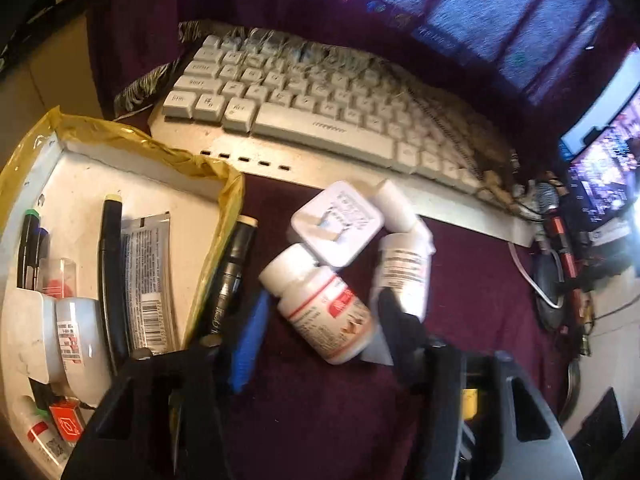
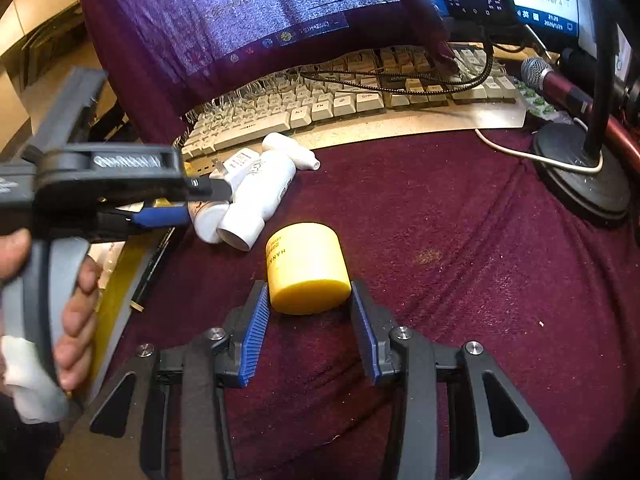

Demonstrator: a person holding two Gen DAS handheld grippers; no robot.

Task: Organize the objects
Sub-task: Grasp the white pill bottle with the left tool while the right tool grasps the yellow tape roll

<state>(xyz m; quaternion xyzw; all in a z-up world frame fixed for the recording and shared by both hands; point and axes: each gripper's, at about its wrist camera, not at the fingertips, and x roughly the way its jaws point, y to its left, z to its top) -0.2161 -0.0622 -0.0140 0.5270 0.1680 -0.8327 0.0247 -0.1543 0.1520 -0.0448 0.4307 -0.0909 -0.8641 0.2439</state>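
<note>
I see a big dark red cloth [image 2: 460, 240] over the desk, and a pale keyboard [image 1: 320, 120] at the far side of it. On my left sits a white tray [image 1: 80, 184] with yellow plastic round its rim, already full of pens and small tubs.

My left claw [image 1: 316, 320] hangs over a little heap of white things just past the tray. A white pill bottle [image 1: 320, 308] lies on its side between the two fingers, with its cap pointing away toward the keyboard. It lies slanted, not straight across the claw. The fingers are half apart. I cannot tell if they press on it yet, because the picture is blurry.

My right claw [image 2: 310, 316] is low on the cloth, with a yellow tub [image 2: 306, 268] between its blue pads [image 2: 254, 340]. I think it is pinching the tub.

The left claw is nearer the bottle, and the tray is right beside it.
</note>
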